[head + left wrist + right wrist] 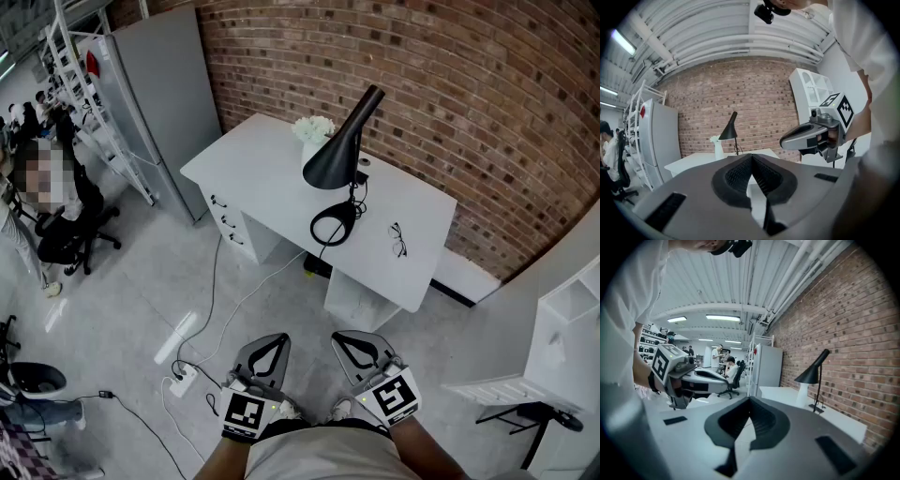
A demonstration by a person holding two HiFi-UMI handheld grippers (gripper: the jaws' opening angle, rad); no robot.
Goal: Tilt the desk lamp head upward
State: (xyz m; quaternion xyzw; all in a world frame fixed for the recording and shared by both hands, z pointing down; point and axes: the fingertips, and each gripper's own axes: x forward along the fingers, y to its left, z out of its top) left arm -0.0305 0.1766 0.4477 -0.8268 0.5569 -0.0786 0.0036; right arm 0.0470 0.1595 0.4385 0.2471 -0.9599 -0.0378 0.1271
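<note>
Bottom centre of the head view: the left gripper (274, 340) and right gripper (345, 339) are hovering above the floor, each with jaws pressed together on nothing. Upper centre, well apart: the desk lamp head (339, 150) is standing over the white desk (272, 178), its cone slanting toward upper right. The right gripper is probably lying marginally nearer.

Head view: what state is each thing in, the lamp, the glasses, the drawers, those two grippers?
Lamp, head tipped down.
Glasses, lying on the desk.
Drawers, closed.
Left gripper, jaws together, empty.
Right gripper, jaws together, empty.
</note>
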